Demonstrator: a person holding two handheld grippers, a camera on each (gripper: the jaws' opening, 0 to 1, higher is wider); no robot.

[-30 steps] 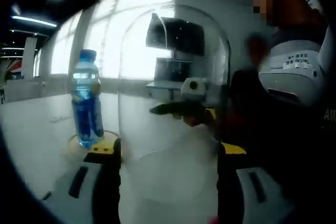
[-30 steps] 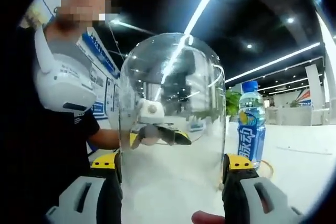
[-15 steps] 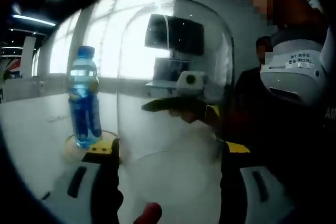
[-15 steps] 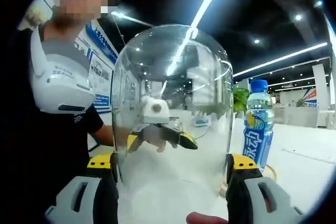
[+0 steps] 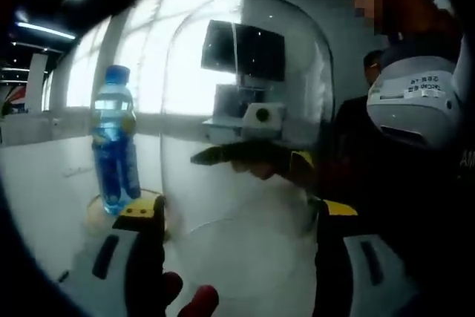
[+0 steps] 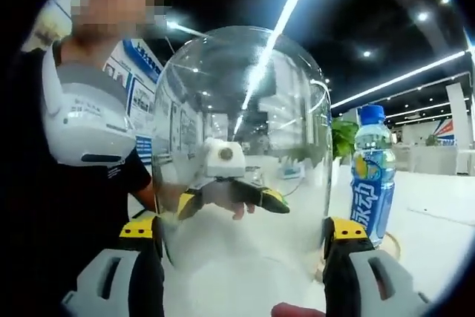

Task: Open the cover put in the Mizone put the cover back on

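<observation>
While both grippers clamp the cover (clear dome), bottle stands beside.

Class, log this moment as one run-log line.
dome: held off table by both grippers | bottle: upright on base | cover: off

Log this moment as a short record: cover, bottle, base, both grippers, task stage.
cover: clear glass dome, upright, held off the table between both hand-held grippers
left hand-held gripper: jaws either side of the dome's lower wall
right hand-held gripper: jaws either side of the dome from the opposite side
bottle: blue Mizone bottle, cap on, upright
base: round wooden base under the bottle, on the white table
task stage: bottle already on the base, dome beside it and not yet over it
</observation>
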